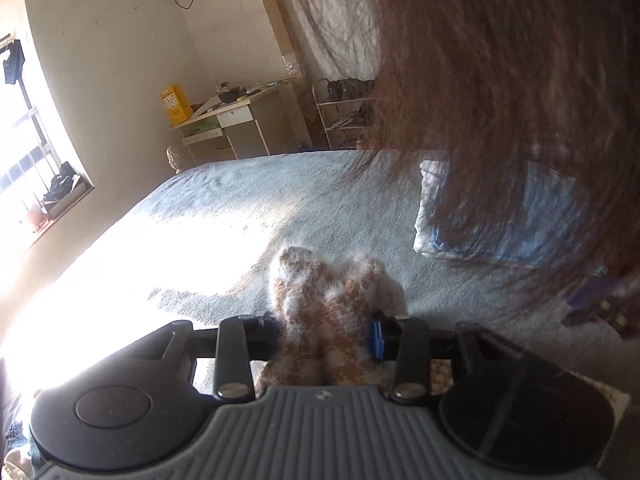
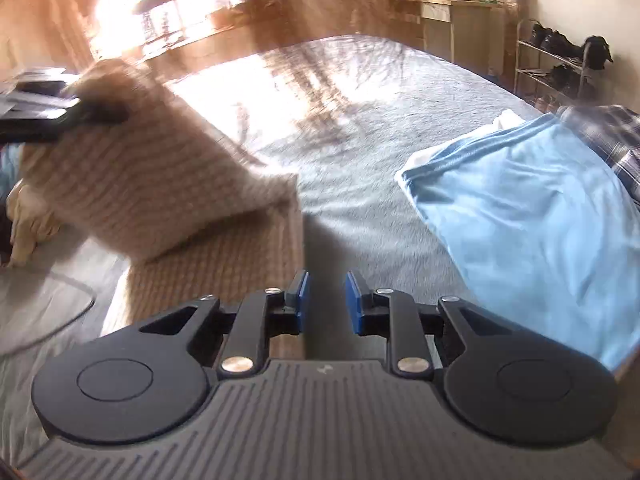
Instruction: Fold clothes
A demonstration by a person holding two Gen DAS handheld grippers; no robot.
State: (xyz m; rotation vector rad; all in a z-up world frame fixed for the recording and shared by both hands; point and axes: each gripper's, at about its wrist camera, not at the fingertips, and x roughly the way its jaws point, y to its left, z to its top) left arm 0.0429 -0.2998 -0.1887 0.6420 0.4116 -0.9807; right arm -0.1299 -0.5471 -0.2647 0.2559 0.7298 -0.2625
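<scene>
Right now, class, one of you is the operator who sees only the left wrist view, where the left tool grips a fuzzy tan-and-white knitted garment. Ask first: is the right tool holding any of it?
Observer: No. The right tool is open and empty, its blue pads apart.
Operator: Is the whole garment off the bed?
Observer: No. The left tool holds up one part of the fuzzy tan-and-white knitted garment; the rest lies flat on the grey bed cover.
Operator: What is beyond the light blue folded cloth?
Observer: A dark plaid cloth lies against the light blue folded cloth.
</scene>
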